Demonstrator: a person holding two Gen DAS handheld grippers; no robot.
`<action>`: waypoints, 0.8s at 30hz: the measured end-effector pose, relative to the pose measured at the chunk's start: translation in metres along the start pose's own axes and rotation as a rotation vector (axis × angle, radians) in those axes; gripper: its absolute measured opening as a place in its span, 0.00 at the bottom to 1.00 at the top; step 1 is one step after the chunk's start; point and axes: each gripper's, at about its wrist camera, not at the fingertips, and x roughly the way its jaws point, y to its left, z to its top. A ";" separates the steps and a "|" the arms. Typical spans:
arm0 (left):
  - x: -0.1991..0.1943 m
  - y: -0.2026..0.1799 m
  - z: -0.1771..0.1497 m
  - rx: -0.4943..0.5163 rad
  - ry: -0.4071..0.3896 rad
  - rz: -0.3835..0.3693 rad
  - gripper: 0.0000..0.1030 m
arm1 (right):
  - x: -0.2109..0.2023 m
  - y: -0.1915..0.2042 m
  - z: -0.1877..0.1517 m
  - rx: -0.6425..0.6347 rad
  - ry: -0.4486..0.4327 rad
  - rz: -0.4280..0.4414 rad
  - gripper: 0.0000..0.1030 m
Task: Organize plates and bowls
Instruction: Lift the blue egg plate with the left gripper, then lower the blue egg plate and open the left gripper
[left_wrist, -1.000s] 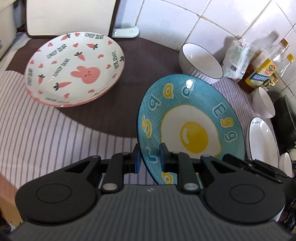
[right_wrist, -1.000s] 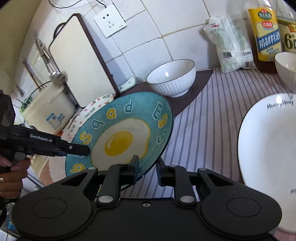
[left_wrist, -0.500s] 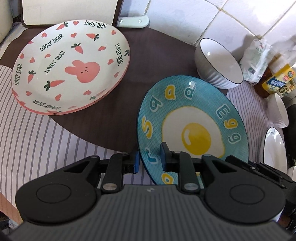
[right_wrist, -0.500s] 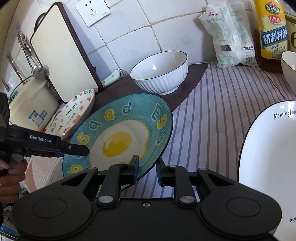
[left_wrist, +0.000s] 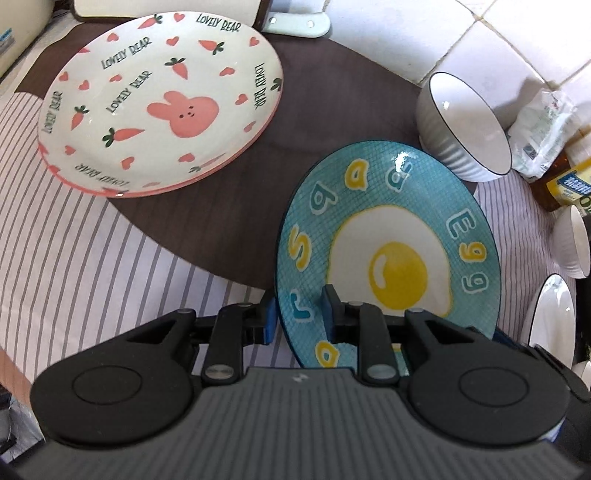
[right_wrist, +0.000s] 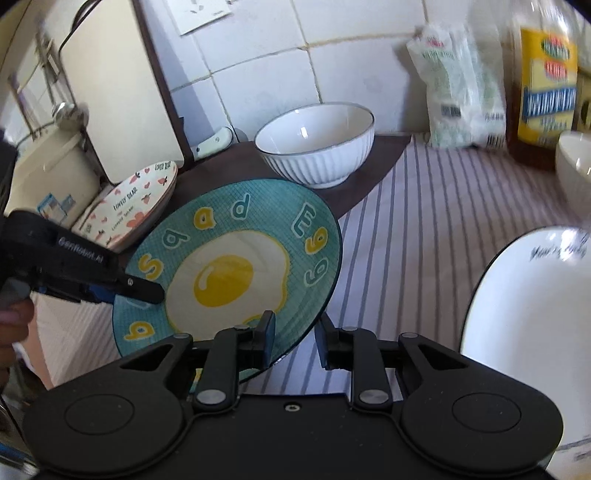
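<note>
A blue egg-print plate (left_wrist: 391, 236) is held tilted in the air by both grippers. My left gripper (left_wrist: 297, 314) is shut on its near rim. My right gripper (right_wrist: 295, 341) is shut on its opposite rim; the plate also shows in the right wrist view (right_wrist: 236, 258). A white bunny-and-carrot plate (left_wrist: 159, 99) lies on the dark mat to the far left; it also shows in the right wrist view (right_wrist: 129, 206). A white ribbed bowl (left_wrist: 461, 125) stands behind the blue plate; it also shows in the right wrist view (right_wrist: 314, 144).
A white plate with black lettering (right_wrist: 528, 325) lies at the right, with a small white bowl (right_wrist: 572, 162) behind it. A bag (right_wrist: 461, 85) and an oil bottle (right_wrist: 546, 81) stand by the tiled wall. A cutting board (right_wrist: 122, 85) leans at the back left.
Both grippers have carried the blue plate left, toward the bunny plate, which now looks larger and closer in the left wrist view. The grips have not changed.
</note>
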 end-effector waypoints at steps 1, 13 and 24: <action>-0.002 -0.002 0.000 -0.001 0.011 0.008 0.22 | -0.005 0.000 0.000 -0.002 -0.008 -0.002 0.30; -0.065 -0.057 -0.031 0.171 -0.012 0.006 0.56 | -0.106 0.000 -0.005 -0.011 -0.207 -0.027 0.76; -0.084 -0.140 -0.074 0.402 0.028 -0.161 0.73 | -0.183 -0.014 -0.054 0.081 -0.293 -0.280 0.95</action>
